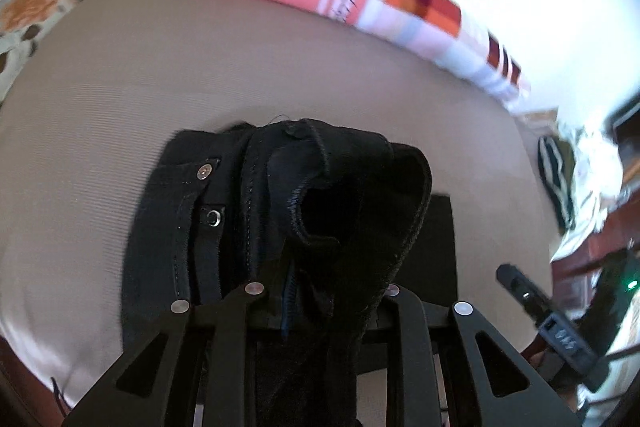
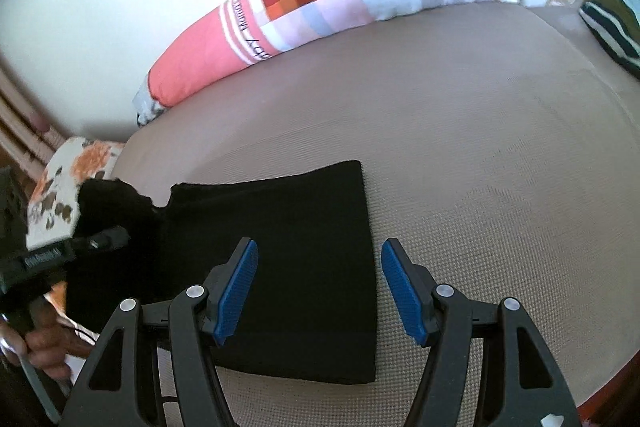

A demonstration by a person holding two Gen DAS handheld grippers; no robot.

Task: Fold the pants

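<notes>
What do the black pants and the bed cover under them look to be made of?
Black pants: likely matte cotton twill or denim, going by the visible seam stitching and metal snap buttons. Bed cover: beige woven fabric with a fine ribbed texture, no sheen.

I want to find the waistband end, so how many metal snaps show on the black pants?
2: one snap on the waistband corner, a second snap just below it on the fly flap of the pants. The bunched fabric in the left gripper may hide more.

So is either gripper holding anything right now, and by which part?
The left gripper holds the black pants by bunched waistband-end fabric; the right gripper is open, empty.
</notes>
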